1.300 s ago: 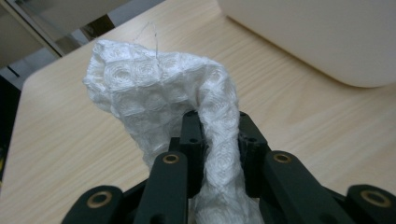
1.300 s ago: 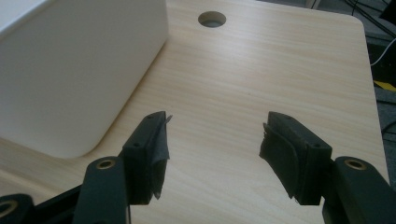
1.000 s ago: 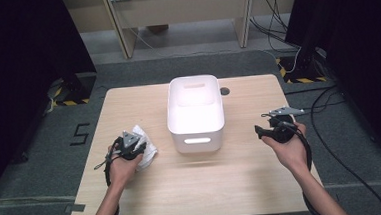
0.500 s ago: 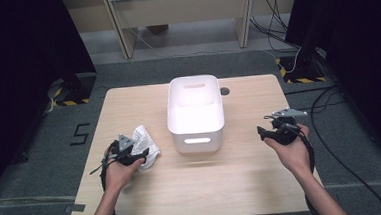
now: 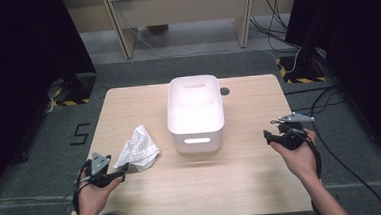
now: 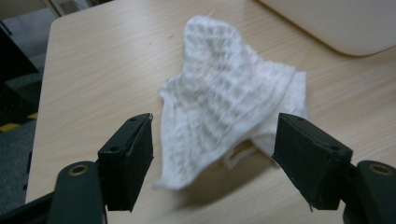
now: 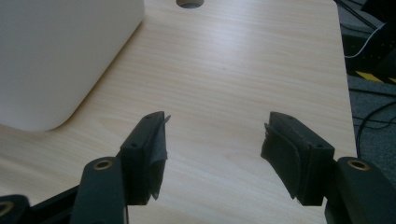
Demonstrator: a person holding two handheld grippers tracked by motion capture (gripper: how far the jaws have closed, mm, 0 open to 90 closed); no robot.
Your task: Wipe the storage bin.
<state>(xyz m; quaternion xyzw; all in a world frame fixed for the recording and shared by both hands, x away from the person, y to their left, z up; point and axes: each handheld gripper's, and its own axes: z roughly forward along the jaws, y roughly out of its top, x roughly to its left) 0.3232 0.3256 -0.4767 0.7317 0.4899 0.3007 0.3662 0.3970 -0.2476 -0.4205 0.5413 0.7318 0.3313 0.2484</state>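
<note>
So the left gripper (image 5: 118,170) sits at the near-left corner of the table (image 5: 253,184), in the person's left hand (image 5: 91,188). Its jaws have just been opening and now stand wide apart, with nothing pressed between them. In the left gripper view (image 6: 212,163) the two black pads frame the white cloth (image 6: 229,107) but don't touch it; the cloth lies on the wood just past the tips, crumpled into a loose peak with a waffle-like weave, one floppy corner pointing back toward the gripper.

From the high view the cloth (image 5: 140,148) rests flat-ish on the table, just beyond the left gripper and near the left side of the white bin (image 5: 196,132), not touching it as far as I can tell.

The right gripper (image 5: 270,136) is over on the right side of the table, held in the right hand (image 5: 296,156), well apart from the cloth. Its jaws are spread too, and in the right gripper view (image 7: 212,154) there's only bare wood between the pads, which look a bit frayed at the edges. The bin (image 7: 60,56) shows off to the left in that view, near but clear of the jaws.

The bin stands in the middle of the table, long side running away from the person, with a handle slot in its near wall. There's a small round hole (image 5: 223,91) in the tabletop just beside its far right corner.
</note>
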